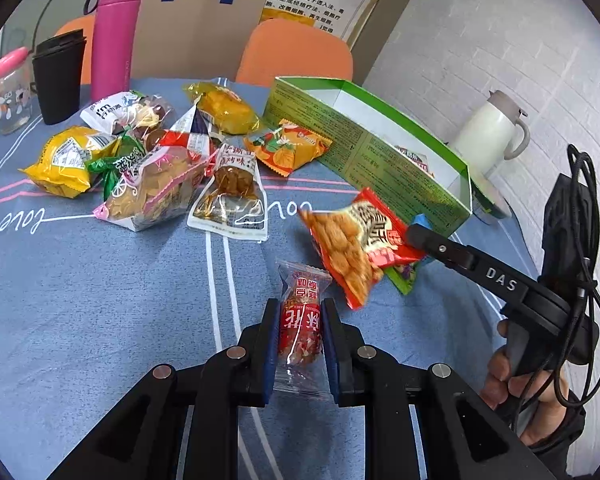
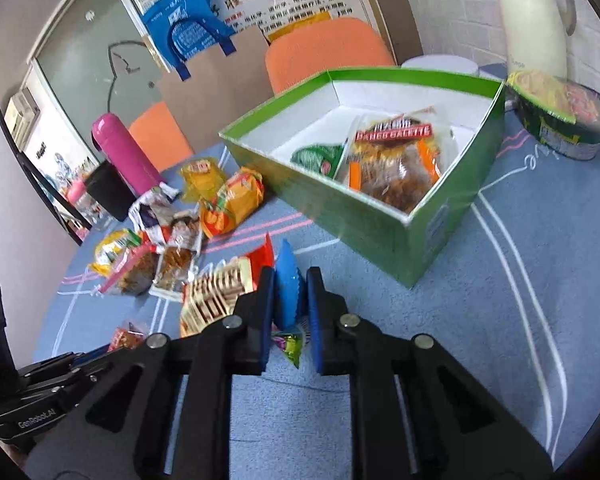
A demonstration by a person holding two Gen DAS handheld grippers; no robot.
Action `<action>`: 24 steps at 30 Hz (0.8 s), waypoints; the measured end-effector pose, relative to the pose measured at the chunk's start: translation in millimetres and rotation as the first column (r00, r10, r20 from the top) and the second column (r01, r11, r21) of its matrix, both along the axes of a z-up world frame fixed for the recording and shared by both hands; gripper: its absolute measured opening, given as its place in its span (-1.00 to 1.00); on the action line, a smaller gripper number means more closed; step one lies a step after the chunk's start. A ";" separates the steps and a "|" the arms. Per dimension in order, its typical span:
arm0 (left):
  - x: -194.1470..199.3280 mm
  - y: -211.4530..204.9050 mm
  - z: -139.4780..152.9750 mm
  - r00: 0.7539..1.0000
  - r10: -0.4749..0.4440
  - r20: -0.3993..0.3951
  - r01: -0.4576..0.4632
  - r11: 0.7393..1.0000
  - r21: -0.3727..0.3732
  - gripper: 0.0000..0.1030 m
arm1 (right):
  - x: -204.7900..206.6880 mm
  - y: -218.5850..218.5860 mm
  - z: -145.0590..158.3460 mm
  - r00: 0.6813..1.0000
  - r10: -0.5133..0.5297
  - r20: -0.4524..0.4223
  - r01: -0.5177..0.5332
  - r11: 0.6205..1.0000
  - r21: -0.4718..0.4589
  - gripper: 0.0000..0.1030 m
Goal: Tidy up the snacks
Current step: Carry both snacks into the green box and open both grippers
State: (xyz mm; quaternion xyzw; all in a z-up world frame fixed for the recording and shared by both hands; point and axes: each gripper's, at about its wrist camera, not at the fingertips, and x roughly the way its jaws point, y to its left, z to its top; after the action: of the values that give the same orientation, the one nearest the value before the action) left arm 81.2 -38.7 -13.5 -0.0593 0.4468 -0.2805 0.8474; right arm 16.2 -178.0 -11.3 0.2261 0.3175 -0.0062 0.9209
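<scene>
My left gripper (image 1: 300,306) is shut on a small clear packet with a red label (image 1: 300,332), held low over the blue tablecloth (image 1: 100,320). My right gripper (image 2: 290,278) is shut on the blue serrated edge (image 2: 288,296) of a red snack bag (image 2: 220,292), which sticks out to the left of its fingers. In the left wrist view that red snack bag (image 1: 352,248) hangs from the right gripper (image 1: 414,234), just in front of the green box (image 1: 384,168). The green box (image 2: 380,240) stands open and holds a baked-snack bag (image 2: 396,160) and a green packet (image 2: 316,156).
A pile of loose snack packets (image 1: 148,160) lies at the far left of the table. Behind it stand a pink bottle (image 1: 114,36), a black cup (image 1: 58,76) and a glass jar (image 1: 12,92). A white kettle (image 1: 492,128) and a noodle bowl (image 2: 560,120) sit beyond the box. A small green packet (image 2: 292,346) lies under the right gripper.
</scene>
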 end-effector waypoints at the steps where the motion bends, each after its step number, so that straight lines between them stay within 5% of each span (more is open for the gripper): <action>1: -0.8 -0.3 2.9 1.000 -0.002 0.008 0.002 1.000 -0.004 -0.62 | -1.5 -0.5 4.1 1.000 -0.002 0.015 0.002 1.000 0.001 -0.66; 24: 26.1 -79.1 69.6 0.979 -0.137 0.148 0.138 0.990 0.006 -0.62 | -0.1 -57.4 57.7 0.974 -0.122 0.190 0.131 0.991 -0.032 -0.67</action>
State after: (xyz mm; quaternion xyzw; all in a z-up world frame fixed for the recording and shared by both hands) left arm 107.3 -117.9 56.1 -0.0090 0.3851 -0.3431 0.8567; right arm 16.1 -235.4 46.4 0.2248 0.2141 -0.0505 0.9493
